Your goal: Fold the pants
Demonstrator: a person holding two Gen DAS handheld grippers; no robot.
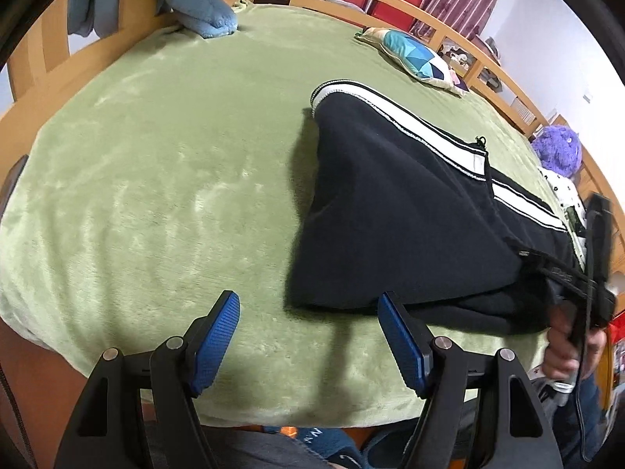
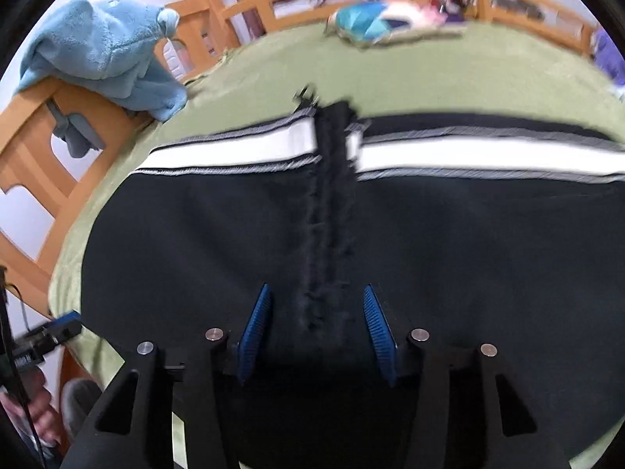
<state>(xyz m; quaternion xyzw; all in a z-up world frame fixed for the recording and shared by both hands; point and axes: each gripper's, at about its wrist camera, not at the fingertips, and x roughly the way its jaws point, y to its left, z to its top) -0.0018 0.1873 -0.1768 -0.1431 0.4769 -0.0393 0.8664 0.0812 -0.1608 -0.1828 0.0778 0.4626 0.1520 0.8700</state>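
Note:
Black pants with white side stripes lie folded on the green blanket, to the right in the left wrist view. My left gripper stands open over the blanket near the bed's front edge. Nothing is between its fingers, and its right pad is close to the pants' near edge. In the blurred right wrist view the pants fill the middle. My right gripper hovers over them, open, with a rough cloth ridge running between its blue pads, which stand clear of it.
A blue plush blanket hangs on the wooden bed frame at the back left. A patterned pillow and a purple plush toy lie along the far rail. A hand holds the right gripper's handle.

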